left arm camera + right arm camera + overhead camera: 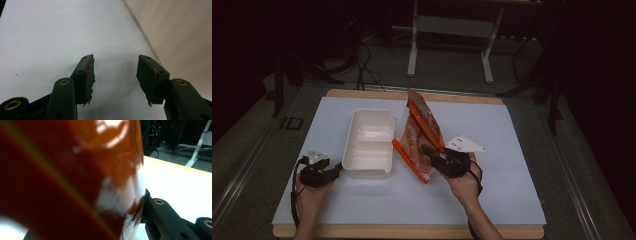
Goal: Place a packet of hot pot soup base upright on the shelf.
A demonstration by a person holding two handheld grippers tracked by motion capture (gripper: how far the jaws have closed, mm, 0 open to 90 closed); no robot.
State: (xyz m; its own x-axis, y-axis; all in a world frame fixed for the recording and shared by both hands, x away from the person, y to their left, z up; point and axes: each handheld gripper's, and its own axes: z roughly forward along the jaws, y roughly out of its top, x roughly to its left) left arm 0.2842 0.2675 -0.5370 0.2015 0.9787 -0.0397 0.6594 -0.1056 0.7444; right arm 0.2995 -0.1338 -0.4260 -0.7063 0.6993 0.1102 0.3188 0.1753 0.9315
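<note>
An orange-red snack bag (421, 134) stands tilted on the white table beside the empty white container (368, 142).

Dim room, grey desk frame (452, 30) behind

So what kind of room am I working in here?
Probably a lab or recording workspace, not a kitchen. A white table stands in a dark room, with loose cables on the floor behind it and a metal desk frame beyond. The right gripper holds an orange bag.
</note>
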